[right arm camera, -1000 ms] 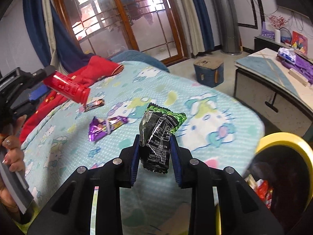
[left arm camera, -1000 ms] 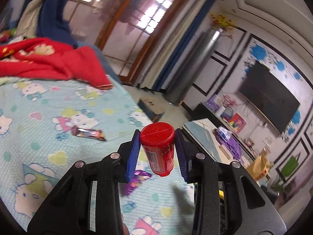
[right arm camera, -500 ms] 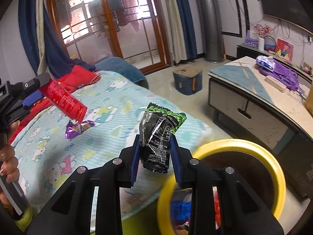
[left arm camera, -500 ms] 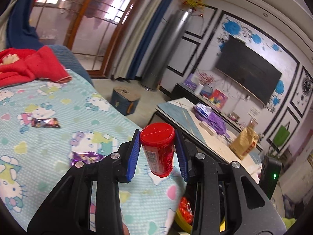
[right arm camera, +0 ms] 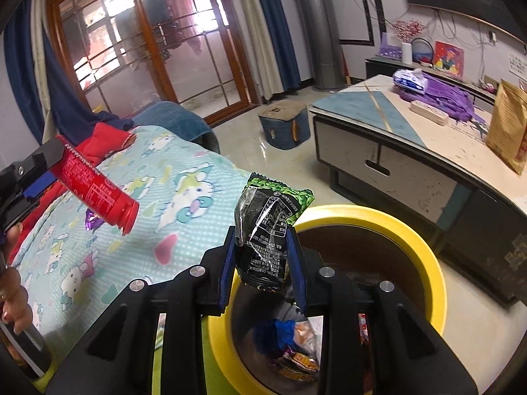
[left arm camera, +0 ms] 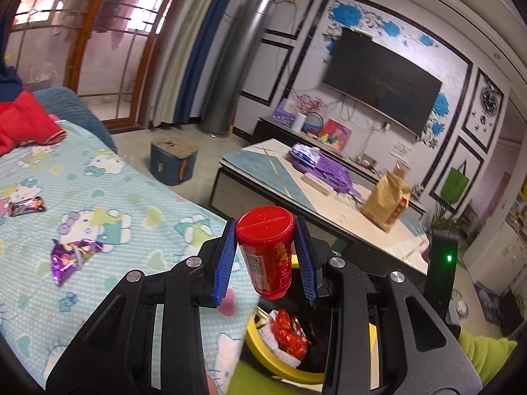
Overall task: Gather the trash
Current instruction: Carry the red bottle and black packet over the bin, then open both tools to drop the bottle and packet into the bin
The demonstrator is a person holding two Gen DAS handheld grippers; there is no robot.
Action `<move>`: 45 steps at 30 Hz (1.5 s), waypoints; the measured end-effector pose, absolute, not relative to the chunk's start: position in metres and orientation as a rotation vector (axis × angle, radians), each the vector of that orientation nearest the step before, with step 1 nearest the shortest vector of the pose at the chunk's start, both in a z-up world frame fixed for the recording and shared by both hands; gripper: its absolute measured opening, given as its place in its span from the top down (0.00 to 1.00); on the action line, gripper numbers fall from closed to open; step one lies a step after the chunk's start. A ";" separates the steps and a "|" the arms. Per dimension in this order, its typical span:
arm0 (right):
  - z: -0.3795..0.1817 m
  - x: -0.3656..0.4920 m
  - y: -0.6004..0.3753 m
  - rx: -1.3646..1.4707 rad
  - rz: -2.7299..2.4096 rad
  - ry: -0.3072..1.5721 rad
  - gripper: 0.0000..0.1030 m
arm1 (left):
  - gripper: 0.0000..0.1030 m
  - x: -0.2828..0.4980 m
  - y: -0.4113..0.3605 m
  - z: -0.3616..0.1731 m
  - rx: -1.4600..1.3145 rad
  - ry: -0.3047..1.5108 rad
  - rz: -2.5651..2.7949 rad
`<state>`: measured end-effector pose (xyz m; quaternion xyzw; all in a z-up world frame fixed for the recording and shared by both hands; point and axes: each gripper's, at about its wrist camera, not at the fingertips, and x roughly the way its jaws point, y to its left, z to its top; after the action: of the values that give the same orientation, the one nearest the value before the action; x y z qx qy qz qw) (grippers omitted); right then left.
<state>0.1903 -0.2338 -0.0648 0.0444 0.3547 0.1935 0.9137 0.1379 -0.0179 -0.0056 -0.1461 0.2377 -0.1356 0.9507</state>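
Observation:
My left gripper (left arm camera: 266, 256) is shut on a red plastic bottle (left arm camera: 267, 250) and holds it above the bed's edge, near the yellow-rimmed trash bin (left arm camera: 280, 365). The bottle also shows at the left of the right wrist view (right arm camera: 95, 191). My right gripper (right arm camera: 263, 263) is shut on a black and green snack wrapper (right arm camera: 268, 233) and holds it over the bin's near rim (right arm camera: 388, 220). Trash lies inside the bin. A purple wrapper (left arm camera: 74, 256) and a dark candy wrapper (left arm camera: 26, 205) lie on the bed.
The bed has a light blue cartoon-print sheet (left arm camera: 131, 207) and a red blanket (left arm camera: 23, 125) at the far end. A low coffee table (right arm camera: 411, 151) stands beyond the bin. A blue stool (right arm camera: 283, 125) sits on the floor.
Both grippers have swung right from over the bed toward the bin, each still holding its item. The bin is now closer and larger under the right gripper.

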 end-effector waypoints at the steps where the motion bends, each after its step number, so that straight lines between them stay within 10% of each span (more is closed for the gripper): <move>1: -0.065 0.191 -0.237 0.096 0.392 0.731 0.73 | 0.73 0.139 -0.021 -0.007 -0.292 0.487 -0.285; 34: -0.095 0.195 -0.309 0.212 0.308 0.829 0.64 | 0.73 0.152 -0.100 -0.062 -0.210 0.647 -0.509; 36: -0.097 0.195 -0.311 0.226 0.303 0.832 0.57 | 0.65 0.154 -0.102 -0.065 -0.210 0.656 -0.503; 38: -0.098 0.196 -0.314 0.236 0.290 0.832 0.46 | 0.33 0.155 -0.099 -0.068 -0.228 0.659 -0.486; 45: -0.103 0.198 -0.316 0.251 0.270 0.839 0.42 | 0.19 0.156 -0.083 -0.065 -0.279 0.655 -0.454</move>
<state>0.1980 -0.3162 -0.1029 0.1210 0.4052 0.1303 0.8968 0.1559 -0.0834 -0.0654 -0.1354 0.3177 -0.2201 0.9123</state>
